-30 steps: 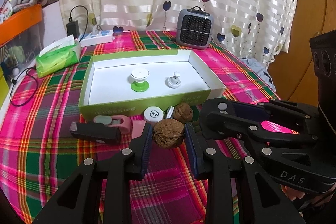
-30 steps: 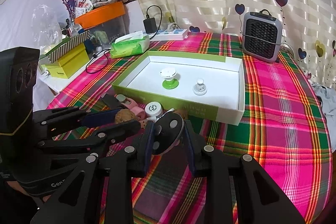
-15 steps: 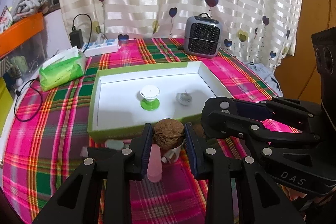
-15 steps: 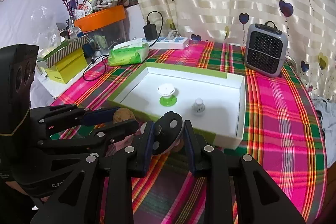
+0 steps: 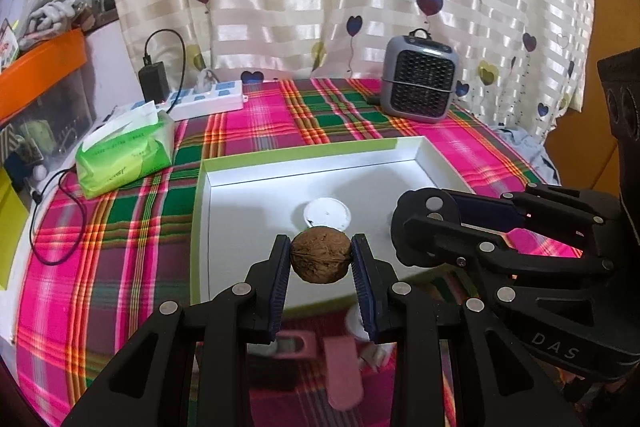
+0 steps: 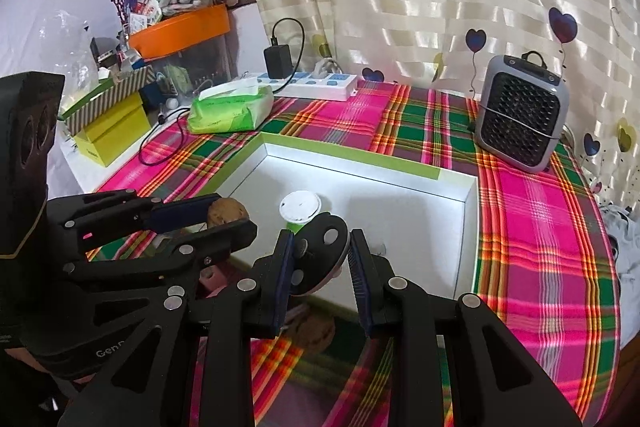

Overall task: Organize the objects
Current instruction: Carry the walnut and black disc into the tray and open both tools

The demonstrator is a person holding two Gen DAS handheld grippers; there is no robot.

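Both grippers have moved up and forward since a second ago, from the clutter on the table in front of the box to above the box's near wall. Left gripper point(image 5: 320, 259) is clamped on a walnut point(image 5: 320, 254), pads partly closed to the nut's width, nut held in the air over the near part of the white box floor. Right gripper point(image 6: 320, 259) is closed on a dark round disc-like piece point(image 6: 318, 255) with metal studs on its face; can't tell what it is. It sits over the near wall too, just right of the left gripper. Green-rimmed shallow box point(image 6: 352, 167) holds a white-topped piece on a green base point(image 6: 300, 206), near the middle of the floor; in the left wrist view only its white top point(image 5: 327, 214) shows behind the walnut. Anything else inside is hidden by the grippers. On the table in front of the box: pink items point(image 5: 342, 371), blurred, and a second walnut point(image 6: 314, 331) below the right gripper. Well behind the box: green tissue pack point(image 5: 126, 153), white power strip point(image 5: 208, 99), grey heater point(image 5: 418, 79), all on the plaid tablecloth point(image 5: 120, 227).
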